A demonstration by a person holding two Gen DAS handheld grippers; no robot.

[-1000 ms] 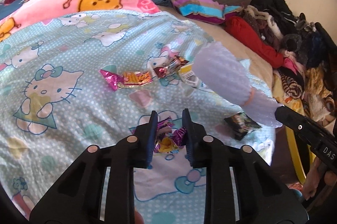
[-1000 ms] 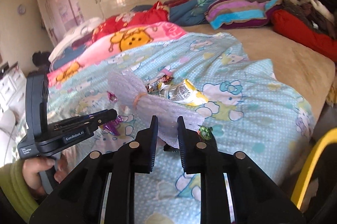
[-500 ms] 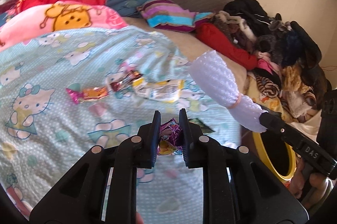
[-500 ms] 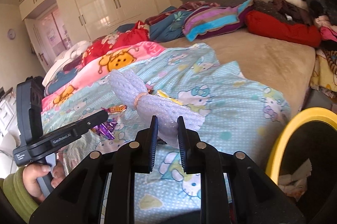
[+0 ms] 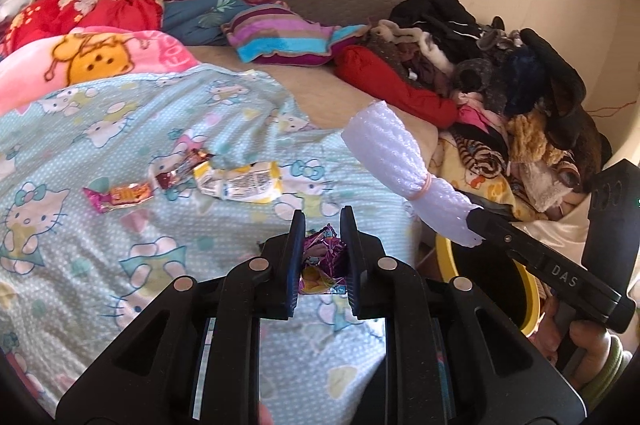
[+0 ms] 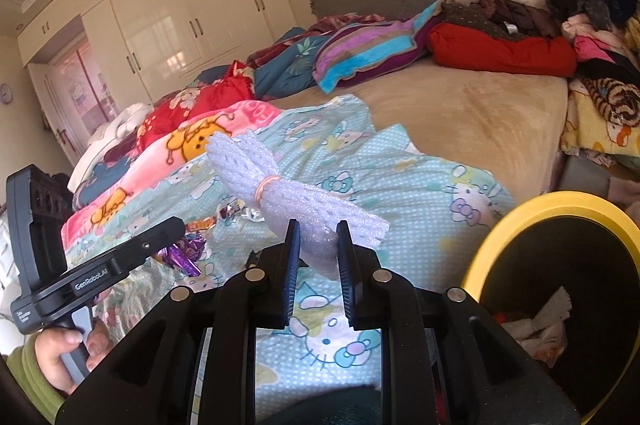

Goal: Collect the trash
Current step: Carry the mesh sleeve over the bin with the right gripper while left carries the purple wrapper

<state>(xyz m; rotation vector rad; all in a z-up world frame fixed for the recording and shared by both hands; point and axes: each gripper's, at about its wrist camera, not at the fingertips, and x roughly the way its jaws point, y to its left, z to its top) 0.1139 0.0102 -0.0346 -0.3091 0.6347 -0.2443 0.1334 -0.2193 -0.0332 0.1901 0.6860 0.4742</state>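
Foam roll [image 6: 280, 193]: white netting tied with a rubber band, sticking up over the bed, its near end being pinched by the right tool [image 6: 318, 245]
Wrapper [image 5: 322, 257]: purple foil, being gripped in the left tool [image 5: 322, 237], lifted off the sheet [image 5: 120, 129]
Loose wrappers [image 5: 236, 181]: lying on the sheet
Bin [image 6: 560, 201]: yellow-rimmed, standing beside the bed, right of the foam, paper lying inside

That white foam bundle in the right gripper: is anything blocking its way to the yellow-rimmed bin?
Nothing visible does. The right gripper grips the foam net bundle above the Hello Kitty blanket, and the yellow-rimmed bin stands open beside the bed, with only air between them. The left gripper, holding a purple wrapper, is off to the other side.
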